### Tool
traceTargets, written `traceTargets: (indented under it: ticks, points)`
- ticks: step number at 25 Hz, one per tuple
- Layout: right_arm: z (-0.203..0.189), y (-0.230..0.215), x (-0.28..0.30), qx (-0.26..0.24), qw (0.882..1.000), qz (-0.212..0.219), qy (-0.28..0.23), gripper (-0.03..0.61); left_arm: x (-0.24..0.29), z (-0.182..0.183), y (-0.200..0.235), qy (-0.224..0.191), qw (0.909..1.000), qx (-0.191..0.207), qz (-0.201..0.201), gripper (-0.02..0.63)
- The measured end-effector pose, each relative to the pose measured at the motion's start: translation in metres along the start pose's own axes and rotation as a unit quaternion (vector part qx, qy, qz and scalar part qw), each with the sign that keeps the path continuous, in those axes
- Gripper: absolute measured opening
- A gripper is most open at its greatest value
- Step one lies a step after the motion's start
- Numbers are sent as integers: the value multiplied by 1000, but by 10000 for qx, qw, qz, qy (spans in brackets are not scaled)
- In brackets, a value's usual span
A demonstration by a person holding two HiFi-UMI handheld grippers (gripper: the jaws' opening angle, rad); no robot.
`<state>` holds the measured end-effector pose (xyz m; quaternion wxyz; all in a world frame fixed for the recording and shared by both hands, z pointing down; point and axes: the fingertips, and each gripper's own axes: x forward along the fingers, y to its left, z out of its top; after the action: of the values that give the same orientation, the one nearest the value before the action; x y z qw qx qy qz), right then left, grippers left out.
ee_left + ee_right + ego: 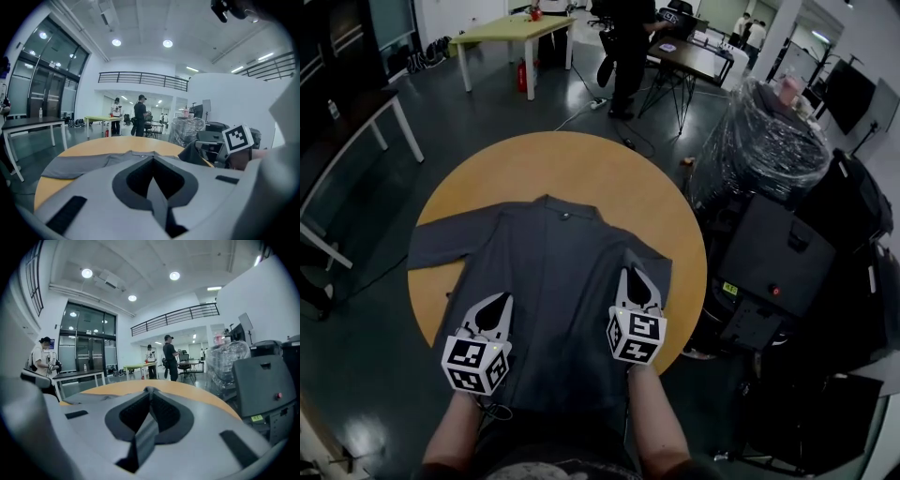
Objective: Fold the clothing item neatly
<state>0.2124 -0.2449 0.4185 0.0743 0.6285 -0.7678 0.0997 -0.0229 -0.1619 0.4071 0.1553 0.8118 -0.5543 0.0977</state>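
Draping limply, the garment (553, 272) looks soft, light (best pinched at edges opposite the collar (565, 215)); left gripper (497, 302) and right gripper (632, 276) clamp its fabric

Dark glossy floor (356, 375), green table (506, 30), balcony railing (140, 77), round ceiling lights (116, 42).
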Motion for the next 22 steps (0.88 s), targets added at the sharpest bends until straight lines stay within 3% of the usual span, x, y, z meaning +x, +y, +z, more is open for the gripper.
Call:
traceTargets:
  ticks: [5,13,22]
  points:
    - [16,57,24,-232,9996,93,-120,14,-1,10,35,-28,9997,90,-219,8]
    - [4,148,68,-459,9989,-91,40,14,5,8,95,27,9961,251,-848,8]
    - [-50,219,76,-1070,9915,204,713,14,3,-12,140,219,9933,18,-1136,8]
